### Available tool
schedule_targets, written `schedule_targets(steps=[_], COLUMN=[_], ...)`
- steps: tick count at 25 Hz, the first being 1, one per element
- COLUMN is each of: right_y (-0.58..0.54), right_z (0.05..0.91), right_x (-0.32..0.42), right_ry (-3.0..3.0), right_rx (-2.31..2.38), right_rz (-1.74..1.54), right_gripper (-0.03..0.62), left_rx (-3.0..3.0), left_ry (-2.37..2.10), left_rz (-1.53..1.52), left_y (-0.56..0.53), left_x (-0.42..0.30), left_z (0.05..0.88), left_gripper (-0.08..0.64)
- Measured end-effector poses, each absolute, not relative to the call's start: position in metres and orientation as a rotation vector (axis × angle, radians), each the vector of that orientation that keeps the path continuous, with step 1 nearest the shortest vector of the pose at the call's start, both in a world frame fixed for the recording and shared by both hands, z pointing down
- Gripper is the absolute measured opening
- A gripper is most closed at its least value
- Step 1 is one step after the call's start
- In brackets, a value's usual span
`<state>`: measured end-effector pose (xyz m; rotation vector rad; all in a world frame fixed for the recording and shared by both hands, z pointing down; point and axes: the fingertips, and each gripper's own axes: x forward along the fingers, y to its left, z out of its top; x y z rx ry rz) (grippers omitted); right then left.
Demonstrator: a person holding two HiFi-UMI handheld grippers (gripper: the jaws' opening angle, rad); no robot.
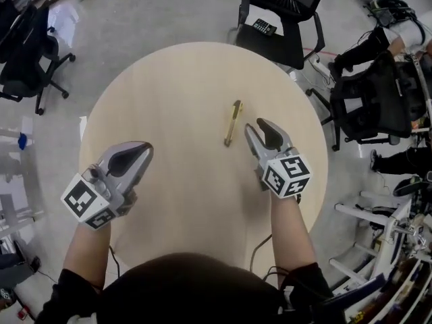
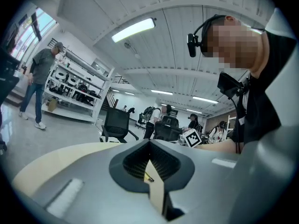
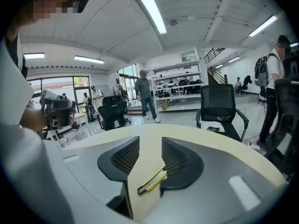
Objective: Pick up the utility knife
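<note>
Yellow utility knife [image 3: 152, 183] near half-open empty right claw [image 3: 150, 146]

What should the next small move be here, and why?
Likely shift the right gripper slightly left and down so its open jaws straddle the utility knife: it lies flat on the table, just left of the jaw tips in the head view, untouched.

Bright, even light from ceiling strip lamps [image 3: 153, 13]; gripper views show fisheye bending and dark corners.
</note>
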<state>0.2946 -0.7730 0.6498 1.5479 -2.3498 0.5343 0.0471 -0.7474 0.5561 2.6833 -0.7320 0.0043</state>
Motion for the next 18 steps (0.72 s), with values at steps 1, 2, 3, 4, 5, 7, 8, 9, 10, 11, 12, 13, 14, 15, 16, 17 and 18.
schedule_targets(steps=[1, 2, 3, 4, 5, 7, 8, 9, 10, 11, 12, 13, 14, 15, 16, 17, 18], right_y=[-0.781, -0.789, -0.795, -0.801, -0.807, -0.813, -0.816, -0.819, -0.824, -0.828, -0.832, -0.835, -0.836, -0.837, -0.835, -0.833, -0.83], right_z=[0.663, 0.676, 0.689, 0.702, 0.715, 0.739, 0.75, 0.759, 0.766, 0.772, 0.777, 0.781, 0.786, 0.791, 0.795, 0.798, 0.8], right_x=[0.296, 0.298, 0.299, 0.3, 0.301, 0.303, 0.304, 0.305, 0.305, 0.304, 0.302, 0.3, 0.298, 0.298, 0.299, 0.3, 0.3], right_ry=[-2.327, -2.303, -2.278, -2.255, -2.233, -2.189, -2.165, -2.143, -2.125, -2.112, -2.102, -2.095, -2.087, -2.077, -2.068, -2.061, -2.057], right_rx=[1.543, 1.54, 1.539, 1.539, 1.538, 1.529, 1.523, 1.517, 1.513, 1.508, 1.501, 1.489, 1.472, 1.453, 1.435, 1.419, 1.405], right_rz=[0.538, 0.542, 0.55, 0.561, 0.574, 0.597, 0.6, 0.596, 0.59, 0.585, 0.584, 0.586, 0.588, 0.589, 0.589, 0.592, 0.594], right_gripper=[0.167, 0.171, 0.177, 0.181, 0.184, 0.192, 0.197, 0.201, 0.209, 0.223, 0.241, 0.25, 0.258, 0.261, 0.261, 0.267, 0.267], left_rx=[2.695, 2.71, 2.722, 2.728, 2.73, 2.726, 2.717, 2.704, 2.694, 2.689, 2.689, 2.689, 2.687, 2.684, 2.681, 2.677, 2.678], left_ry=[-0.725, -0.717, -0.71, -0.706, -0.702, -0.678, -0.657, -0.633, -0.615, -0.601, -0.592, -0.584, -0.577, -0.568, -0.559, -0.548, -0.536], left_rz=[0.019, 0.029, 0.038, 0.047, 0.056, 0.073, 0.086, 0.099, 0.109, 0.115, 0.118, 0.121, 0.121, 0.118, 0.114, 0.109, 0.105], left_y=[-0.754, -0.76, -0.765, -0.771, -0.776, -0.78, -0.78, -0.78, -0.781, -0.783, -0.786, -0.788, -0.789, -0.79, -0.789, -0.787, -0.783], left_x=[0.052, 0.056, 0.06, 0.063, 0.066, 0.072, 0.075, 0.078, 0.079, 0.08, 0.08, 0.081, 0.083, 0.086, 0.091, 0.096, 0.101], left_z=[0.563, 0.57, 0.576, 0.583, 0.591, 0.607, 0.615, 0.622, 0.629, 0.635, 0.641, 0.646, 0.65, 0.654, 0.657, 0.659, 0.66], left_gripper=[-0.012, -0.012, -0.012, -0.012, -0.012, -0.012, -0.012, -0.012, -0.012, -0.012, -0.012, -0.012, -0.012, -0.012, -0.012, -0.012, -0.012])
